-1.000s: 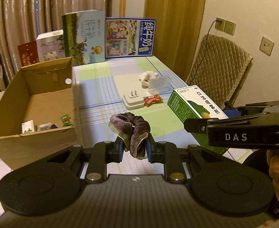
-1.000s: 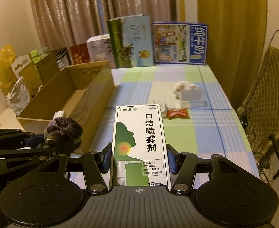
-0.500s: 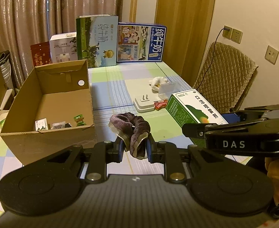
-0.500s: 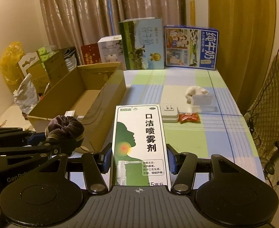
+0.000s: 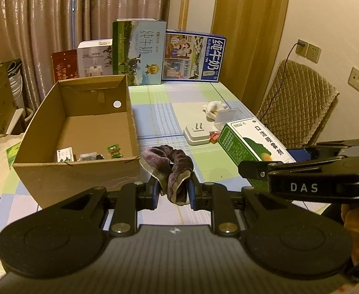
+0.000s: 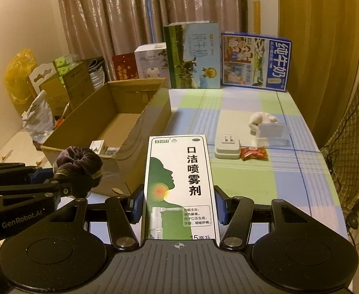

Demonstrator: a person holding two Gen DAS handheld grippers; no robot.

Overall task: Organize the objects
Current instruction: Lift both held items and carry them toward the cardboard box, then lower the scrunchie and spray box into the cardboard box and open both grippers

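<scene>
The left gripper (image 5: 174,191) is clamped on a purple scrunchie (image 5: 169,164), held above the table (image 5: 155,105) just beside the near right corner of the cardboard box (image 5: 76,171); the right gripper (image 6: 179,205) is clamped on a green-and-white spray box (image 6: 179,181), held flat over the table's near edge; inside the cardboard box lie a few small packets (image 5: 89,155); farther along the table sit a white plug adapter (image 6: 227,148), a red sachet (image 6: 254,153) touching it, and a clear plastic case (image 6: 272,134); milk cartons (image 6: 255,62) stand at the far edge.

Dim, warm yellowish indoor light; both views sharp at centre, fisheye-bent with dark vignetted corners, no glare.
</scene>
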